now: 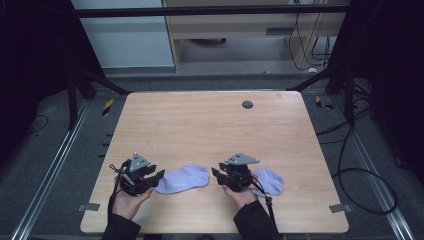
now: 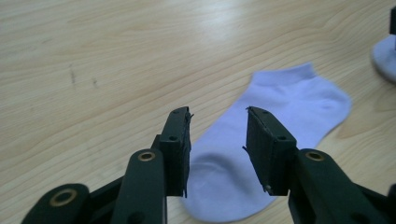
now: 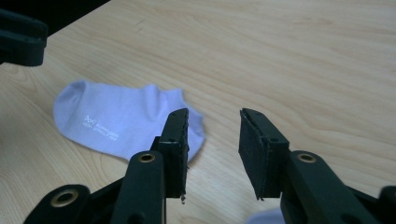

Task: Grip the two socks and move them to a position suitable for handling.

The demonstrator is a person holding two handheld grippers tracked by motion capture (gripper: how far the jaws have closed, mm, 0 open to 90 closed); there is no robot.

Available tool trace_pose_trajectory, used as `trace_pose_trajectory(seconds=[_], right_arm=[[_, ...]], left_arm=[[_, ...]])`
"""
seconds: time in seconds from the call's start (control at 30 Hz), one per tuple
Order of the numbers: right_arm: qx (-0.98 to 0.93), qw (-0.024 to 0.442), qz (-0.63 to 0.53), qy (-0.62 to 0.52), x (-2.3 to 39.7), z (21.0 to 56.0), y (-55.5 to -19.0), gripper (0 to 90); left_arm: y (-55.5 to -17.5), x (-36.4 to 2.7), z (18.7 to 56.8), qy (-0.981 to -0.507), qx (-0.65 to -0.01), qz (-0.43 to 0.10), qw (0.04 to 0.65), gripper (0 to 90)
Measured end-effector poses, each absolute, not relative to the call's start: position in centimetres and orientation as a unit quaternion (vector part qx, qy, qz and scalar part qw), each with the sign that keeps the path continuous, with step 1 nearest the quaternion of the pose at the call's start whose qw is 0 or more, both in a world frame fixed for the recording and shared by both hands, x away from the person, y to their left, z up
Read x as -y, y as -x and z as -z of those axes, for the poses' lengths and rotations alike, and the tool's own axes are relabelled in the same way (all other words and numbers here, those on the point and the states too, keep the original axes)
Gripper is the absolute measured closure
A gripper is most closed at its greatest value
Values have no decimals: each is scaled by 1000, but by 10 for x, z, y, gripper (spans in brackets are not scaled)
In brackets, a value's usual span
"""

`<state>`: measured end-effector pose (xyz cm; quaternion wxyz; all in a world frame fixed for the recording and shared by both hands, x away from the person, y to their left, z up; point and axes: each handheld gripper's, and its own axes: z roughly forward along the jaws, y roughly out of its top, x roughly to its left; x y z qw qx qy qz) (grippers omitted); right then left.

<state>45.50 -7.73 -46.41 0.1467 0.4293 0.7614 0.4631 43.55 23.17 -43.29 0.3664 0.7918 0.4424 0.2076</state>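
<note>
Both grippers, left gripper [image 2: 218,126] and right gripper [image 3: 214,128], gape empty; lilac sock [image 1: 183,178] between them, seemingly untouched.

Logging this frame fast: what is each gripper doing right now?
Left gripper: open, holding nothing, jaws over the toe end of the lilac sock.
Right gripper: open, holding nothing, above the table.

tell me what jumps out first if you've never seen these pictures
Two pale lilac socks on a bare wooden table: one sock lies flat between the two claws near the table's front edge, the second sock partly hidden behind the right claw. Both black claws stand open and empty, the left claw poised just over the toe end of the middle sock.
</note>
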Motion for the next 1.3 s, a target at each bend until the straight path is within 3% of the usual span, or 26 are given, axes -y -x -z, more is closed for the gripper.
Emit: trace_pose_trajectory(seconds=[0.53,0.93,1.3], right_arm=[[-750,181,-453,-446,167,441,-443,558],[-747,195,-432,-466,213,455,-430,521],[-746,200,-400,-493,238,471,-431,553]], left_arm=[[-429,-164,420,-808,-390,-197,395,536],[-437,-112,431,-823,-370,-190,387,522],[-445,-65,454,-840,-353,-173,374,537]])
